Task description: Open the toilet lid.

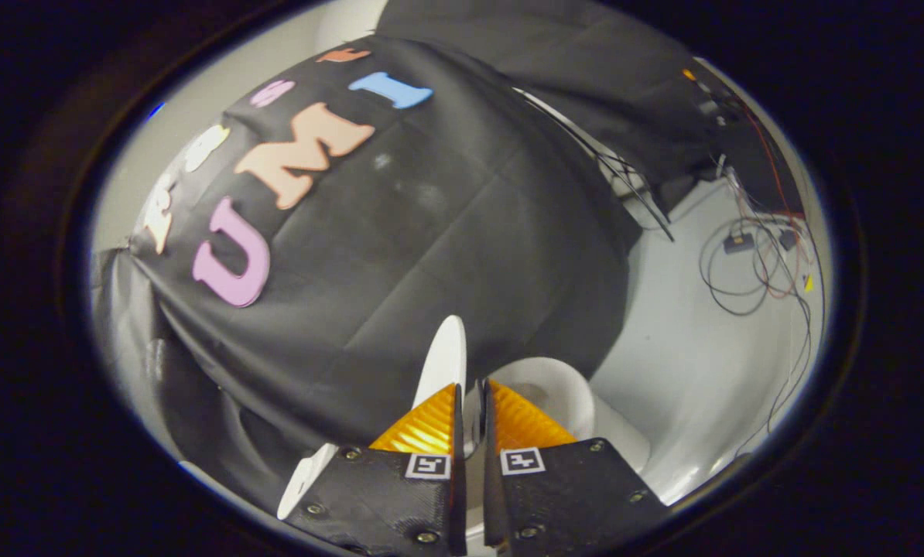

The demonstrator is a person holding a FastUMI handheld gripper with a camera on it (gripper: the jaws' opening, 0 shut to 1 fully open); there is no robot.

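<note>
The gripper [470,402] has its two fingers almost together, with the thin white toilet lid [445,360] pinched between them.

The lid stands up on its edge, lifted off the white toilet seat [559,391] just past the fingers. Loose cables [748,263] lie on the pale floor [686,363] well off to one side.

Pale floor [686,363] with toilet [562,394] and loose cables [748,271].

Lid and bowl mostly hidden

The gripper [471,406] fingers cover the lower part of the toilet lid [445,357] and most of the bowl [555,391]; whether both press the lid is unclear.
</note>
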